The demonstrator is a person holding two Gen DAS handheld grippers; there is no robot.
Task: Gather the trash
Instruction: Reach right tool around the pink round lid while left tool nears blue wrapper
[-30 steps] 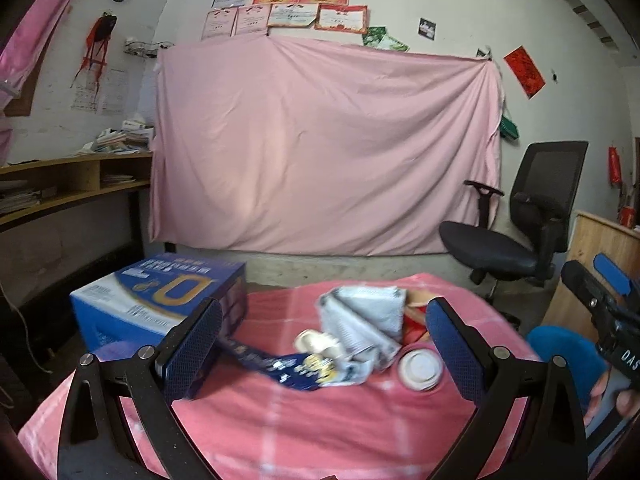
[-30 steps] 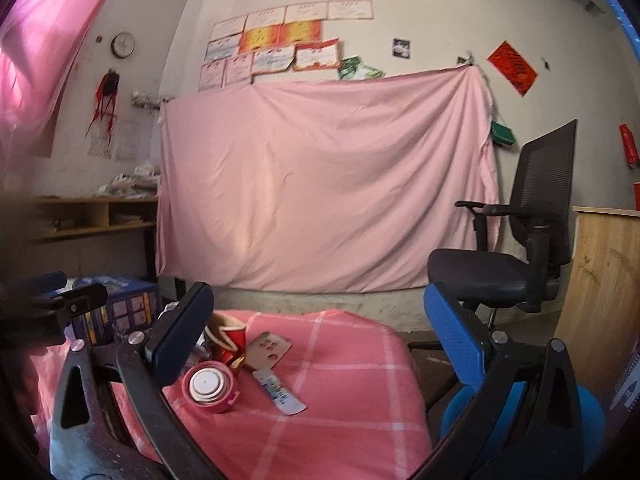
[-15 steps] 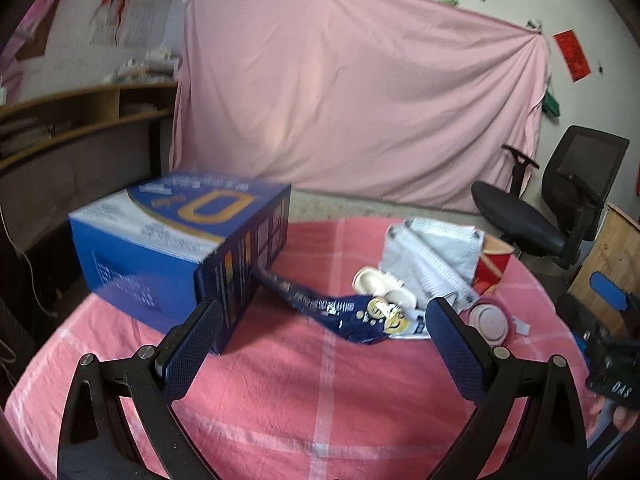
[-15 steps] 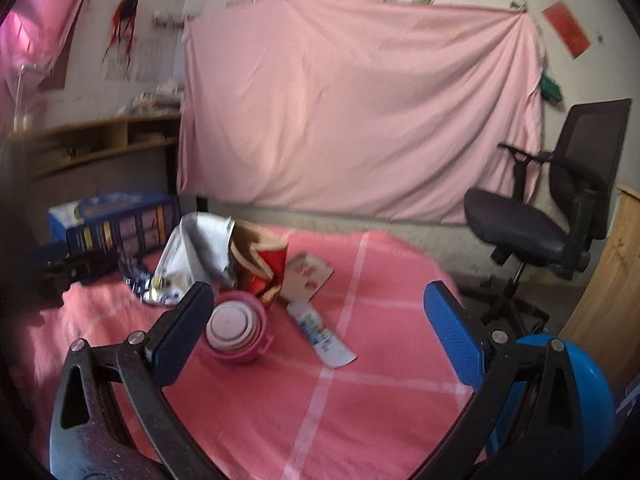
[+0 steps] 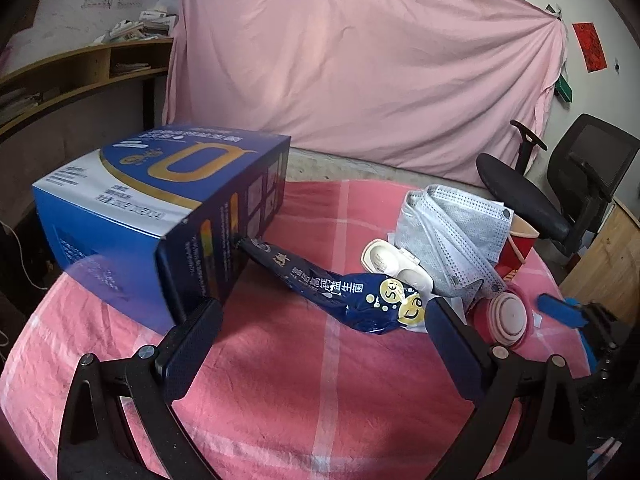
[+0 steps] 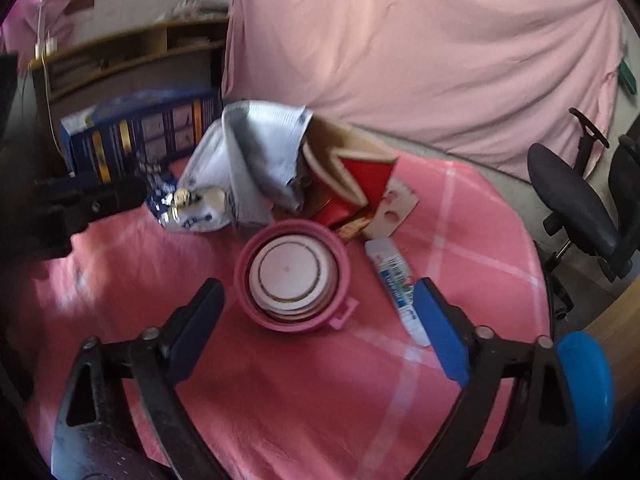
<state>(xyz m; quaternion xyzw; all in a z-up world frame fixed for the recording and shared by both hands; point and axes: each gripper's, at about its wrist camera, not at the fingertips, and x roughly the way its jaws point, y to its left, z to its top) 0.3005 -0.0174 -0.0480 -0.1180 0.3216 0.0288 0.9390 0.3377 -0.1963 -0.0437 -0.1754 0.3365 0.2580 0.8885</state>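
Note:
Trash lies on a round table under a pink checked cloth. A dark blue snack wrapper, a white twin-cup case, grey face masks, a red paper cup and a pink round lid sit together. My left gripper is open, just short of the wrapper. In the right wrist view my right gripper is open, just short of the pink lid. A small white tube lies by the right finger. The masks and the red cup lie behind.
A large blue carton lies on the table's left side; it also shows in the right wrist view. A black office chair stands at the right. A blue bin is at the lower right. Wooden shelves line the left wall.
Both grippers have tilted down and moved closer to the table. The trash pile now sits near the fingertips. Both stay open and empty.

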